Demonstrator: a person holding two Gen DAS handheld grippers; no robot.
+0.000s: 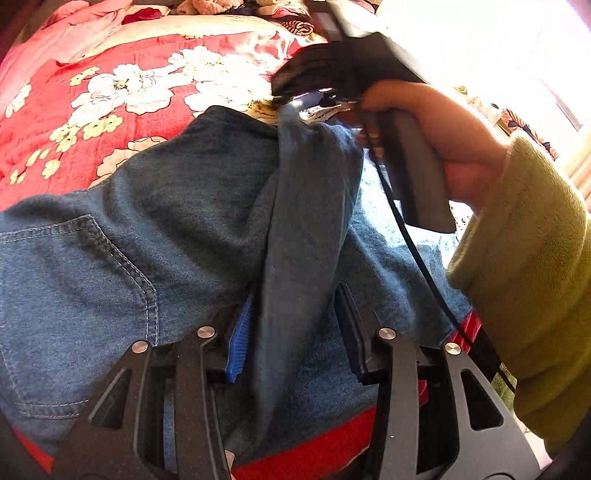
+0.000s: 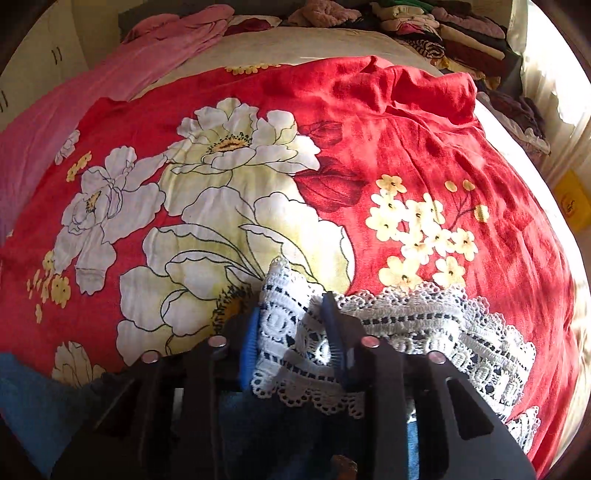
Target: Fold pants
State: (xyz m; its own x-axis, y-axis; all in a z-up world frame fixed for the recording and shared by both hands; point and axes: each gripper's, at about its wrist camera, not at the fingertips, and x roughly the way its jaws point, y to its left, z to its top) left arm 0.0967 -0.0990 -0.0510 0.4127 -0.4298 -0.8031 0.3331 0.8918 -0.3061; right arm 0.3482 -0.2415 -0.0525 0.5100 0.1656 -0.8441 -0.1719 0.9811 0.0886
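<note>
Big bed, covered with a red floral bedspread [image 2: 424, 122] and a pink sheet [image 2: 122, 70] at the far left. Piles of folded clothes [image 2: 443, 33] stacked along the headboard end. Super bright sunlight blasting in from the right, cream cabinet doors [image 2: 33, 70] back left.

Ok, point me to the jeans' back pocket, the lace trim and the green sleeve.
back pocket [image 1: 74, 277]: left wrist view, on the stitched denim panel.
lace trim [image 2: 424, 325]: right wrist view, on its white band.
green sleeve [image 1: 535, 266]: left wrist view, on the cuff.

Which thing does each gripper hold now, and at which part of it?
Both hold the jeans. The left gripper has its jaws around a raised fold of denim near the back pocket. The right gripper is shut on the white lace trim.
</note>
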